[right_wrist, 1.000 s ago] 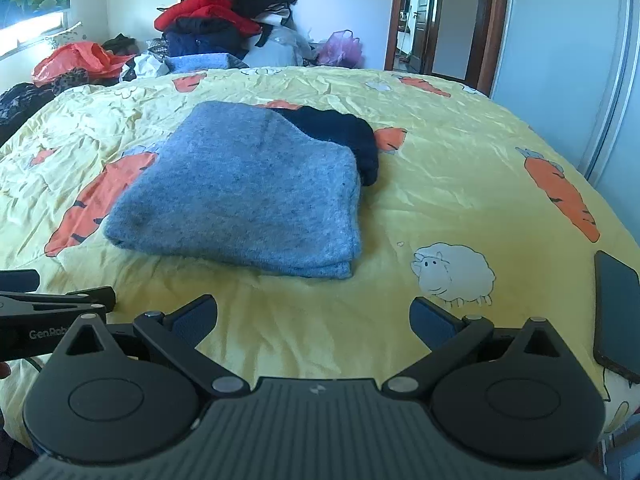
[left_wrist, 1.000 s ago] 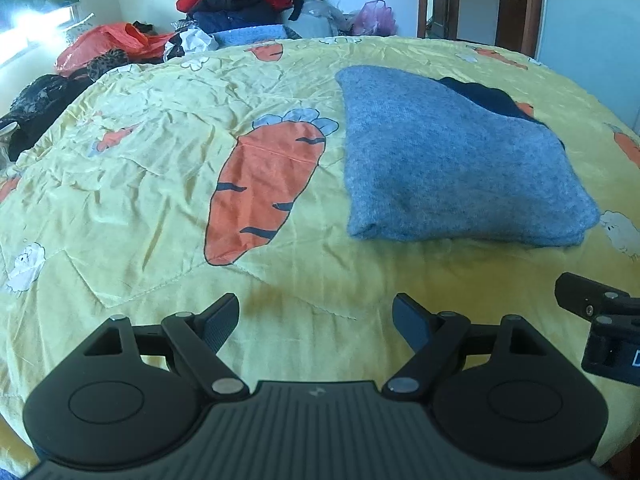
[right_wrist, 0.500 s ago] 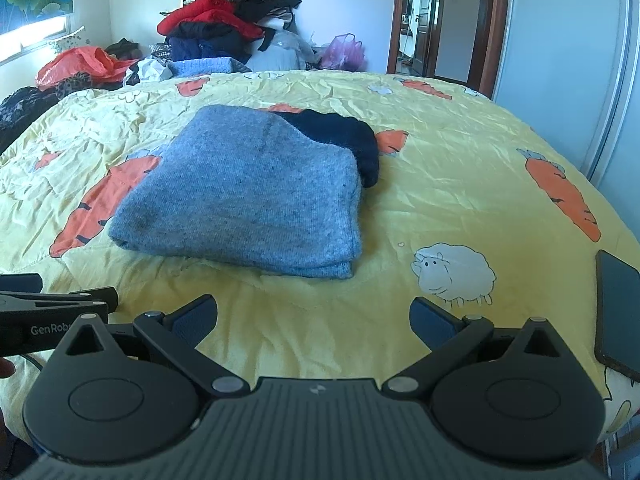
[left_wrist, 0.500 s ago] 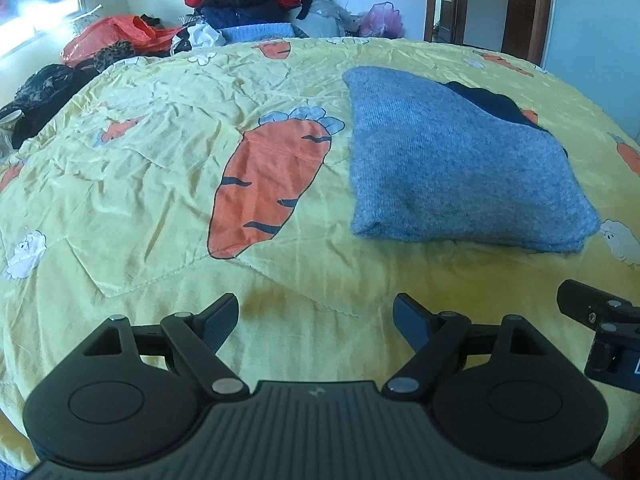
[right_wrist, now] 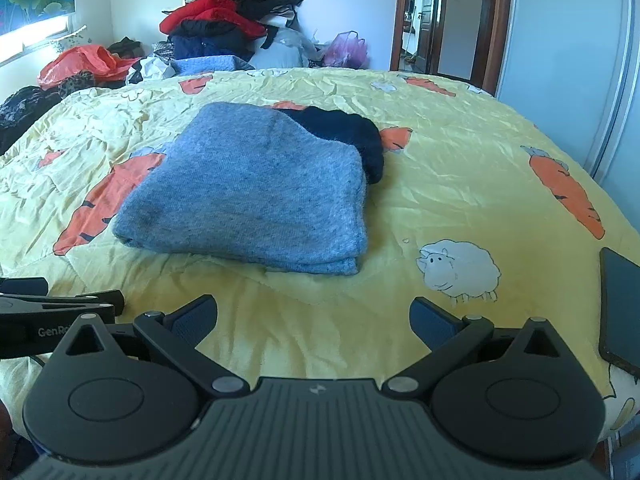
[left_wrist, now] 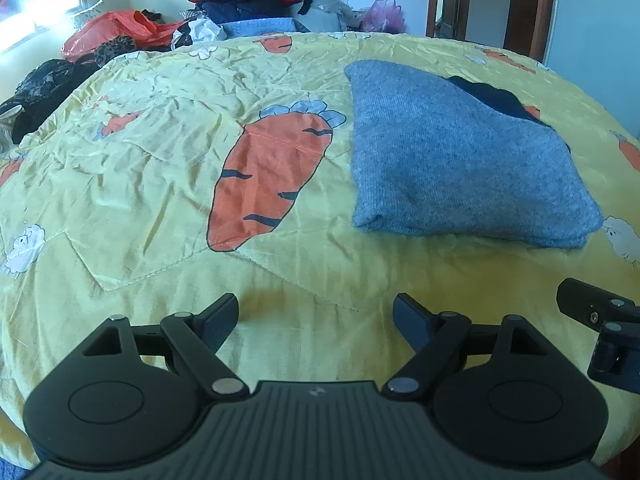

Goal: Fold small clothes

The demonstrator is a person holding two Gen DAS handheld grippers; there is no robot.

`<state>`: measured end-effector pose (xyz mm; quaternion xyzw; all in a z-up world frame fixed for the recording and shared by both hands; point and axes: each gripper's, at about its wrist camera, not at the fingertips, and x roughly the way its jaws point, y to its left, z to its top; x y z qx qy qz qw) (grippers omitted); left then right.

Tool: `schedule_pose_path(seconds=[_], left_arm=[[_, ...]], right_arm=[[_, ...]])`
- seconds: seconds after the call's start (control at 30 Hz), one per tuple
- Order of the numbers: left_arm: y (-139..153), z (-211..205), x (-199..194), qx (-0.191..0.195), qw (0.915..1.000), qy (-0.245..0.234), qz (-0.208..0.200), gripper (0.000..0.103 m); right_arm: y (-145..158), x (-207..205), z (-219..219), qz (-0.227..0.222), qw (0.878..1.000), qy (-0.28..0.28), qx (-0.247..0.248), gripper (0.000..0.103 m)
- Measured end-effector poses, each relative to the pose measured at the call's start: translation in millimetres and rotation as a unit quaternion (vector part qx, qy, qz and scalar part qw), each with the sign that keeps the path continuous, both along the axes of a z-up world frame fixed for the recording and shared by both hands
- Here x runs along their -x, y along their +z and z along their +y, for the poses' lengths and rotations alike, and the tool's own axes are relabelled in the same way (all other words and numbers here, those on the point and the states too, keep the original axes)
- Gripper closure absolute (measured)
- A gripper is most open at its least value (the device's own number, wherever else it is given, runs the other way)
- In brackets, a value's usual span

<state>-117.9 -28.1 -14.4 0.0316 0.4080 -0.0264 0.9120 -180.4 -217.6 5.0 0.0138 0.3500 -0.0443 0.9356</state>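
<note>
My left claw [left_wrist: 316, 316] hangs over the near edge of the bed [left_wrist: 160, 160], its jaws spread wide with nothing but yellow quilt between them. My right claw [right_wrist: 314, 316] is beside it, jaws just as wide and equally empty, and each claw shows at the edge of the other's view. The grey-blue sweater [right_wrist: 248, 192] lies folded flat on the quilt ahead of both claws, well apart from the fingertips; from the left claw it sits ahead and to the right, from the right claw ahead and somewhat to the left. Its near folded edge faces me, with a strip of bare quilt between it and my claws. A dark navy garment [right_wrist: 348, 136] lies at its far right corner, touching it and partly tucked behind it. A big printed carrot [left_wrist: 272, 176] lies just beside the sweater's left edge. A dark phone [right_wrist: 620, 308] rests on the bed's right edge, near my right claw. Heaped clothes [right_wrist: 228, 16] are piled beyond the far side of the bed.
</note>
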Motion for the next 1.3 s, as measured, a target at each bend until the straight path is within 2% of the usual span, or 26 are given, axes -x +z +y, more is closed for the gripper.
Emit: schedule_pose_path(seconds=[1.3], left_arm=[[0.5, -1.6, 1.4, -0.003, 1.0000, -0.005, -0.002, 0.018]], right_arm=[[-2.0, -0.4, 3.8, 0.002, 1.000, 0.006, 0.003, 0.001]])
